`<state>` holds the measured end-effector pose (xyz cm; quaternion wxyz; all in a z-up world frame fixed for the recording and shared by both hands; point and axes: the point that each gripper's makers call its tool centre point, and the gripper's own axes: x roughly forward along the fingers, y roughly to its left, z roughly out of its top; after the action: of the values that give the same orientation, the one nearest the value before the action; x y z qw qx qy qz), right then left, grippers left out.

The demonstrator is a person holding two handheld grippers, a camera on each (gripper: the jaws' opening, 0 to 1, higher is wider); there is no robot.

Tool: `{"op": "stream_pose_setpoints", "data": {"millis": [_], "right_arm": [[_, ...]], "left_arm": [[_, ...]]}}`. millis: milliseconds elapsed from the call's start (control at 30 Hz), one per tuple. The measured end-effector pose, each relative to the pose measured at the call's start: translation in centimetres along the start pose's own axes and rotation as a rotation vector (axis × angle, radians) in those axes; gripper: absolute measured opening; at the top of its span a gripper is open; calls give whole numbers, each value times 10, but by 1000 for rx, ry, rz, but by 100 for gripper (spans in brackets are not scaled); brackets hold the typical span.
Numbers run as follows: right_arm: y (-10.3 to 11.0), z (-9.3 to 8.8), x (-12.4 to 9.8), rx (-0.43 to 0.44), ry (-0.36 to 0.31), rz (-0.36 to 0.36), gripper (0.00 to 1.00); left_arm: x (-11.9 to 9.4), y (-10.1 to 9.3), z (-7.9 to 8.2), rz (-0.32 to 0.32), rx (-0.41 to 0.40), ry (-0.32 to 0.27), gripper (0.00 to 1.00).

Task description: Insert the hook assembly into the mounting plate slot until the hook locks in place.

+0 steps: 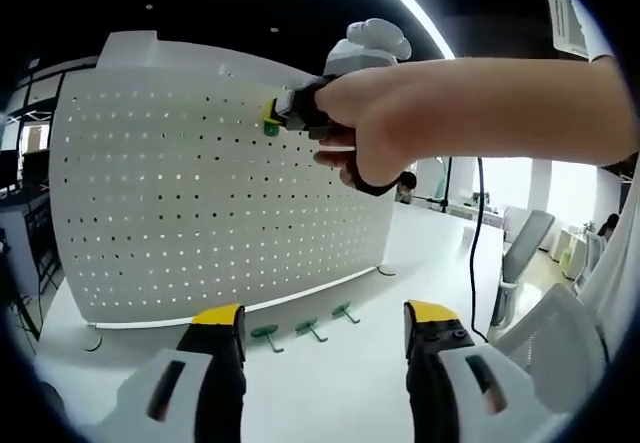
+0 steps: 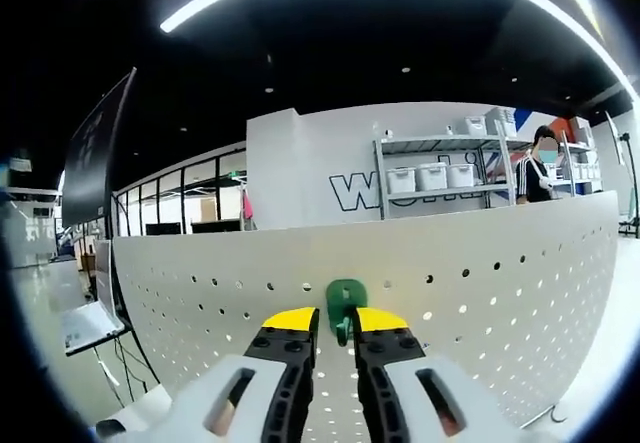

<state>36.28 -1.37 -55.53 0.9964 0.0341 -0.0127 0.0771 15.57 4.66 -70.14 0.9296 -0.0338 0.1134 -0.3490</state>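
- Jaws of the left gripper stand wide apart, holding nothing
- Three spare green hooks lie on the white table beyond
- Right gripper clamps a green hook against the upright white pegboard

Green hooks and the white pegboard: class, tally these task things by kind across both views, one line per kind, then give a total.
Green hooks lying on the table: 3
Green hook held against the pegboard by the right gripper: 1
White pegboard: 1
Total: 5
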Motion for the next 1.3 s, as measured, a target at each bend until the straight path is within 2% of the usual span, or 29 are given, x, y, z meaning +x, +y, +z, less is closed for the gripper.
{"op": "stream_pose_setpoints", "data": {"millis": [100,167,200,267,367,433,600,667,800,867,1000,1067,1133,1300], "right_arm": [[3,-1,-1,7,-1,32,18],[11,-1,-1,40,4,90,25],[12,-1,-2,36,-3,104,27],[14,-3,-3,-26,-2,139,29],[15,-2,-8,-10,-11,177,32],[17,-4,-10,-46,-4,209,32],[13,5,-14,-66,-46,232,36],[13,4,-13,-90,-37,234,36],[12,6,-11,-45,-31,230,36],[13,5,-11,-71,-26,235,36],[7,6,-13,-60,-28,238,36],[7,5,-16,-72,-35,262,37],[14,8,-19,-23,-65,338,39],[11,7,-22,-12,-65,366,42]], "left_arm": [[0,1,1,2,-2,-1,67],[0,0,1,0,-3,-1,67],[1,1,0,0,1,2,67],[1,1,2,0,1,-5,67],[0,2,1,0,2,-3,67],[0,2,1,0,1,-1,67],[1,3,2,2,2,-4,67],[1,3,1,2,2,-2,68],[1,1,2,3,6,-2,68],[1,1,3,3,5,-2,68],[0,1,4,5,7,-5,68],[0,1,4,5,7,-6,68],[0,1,4,5,7,-6,68],[0,0,3,2,9,-4,68]]}}
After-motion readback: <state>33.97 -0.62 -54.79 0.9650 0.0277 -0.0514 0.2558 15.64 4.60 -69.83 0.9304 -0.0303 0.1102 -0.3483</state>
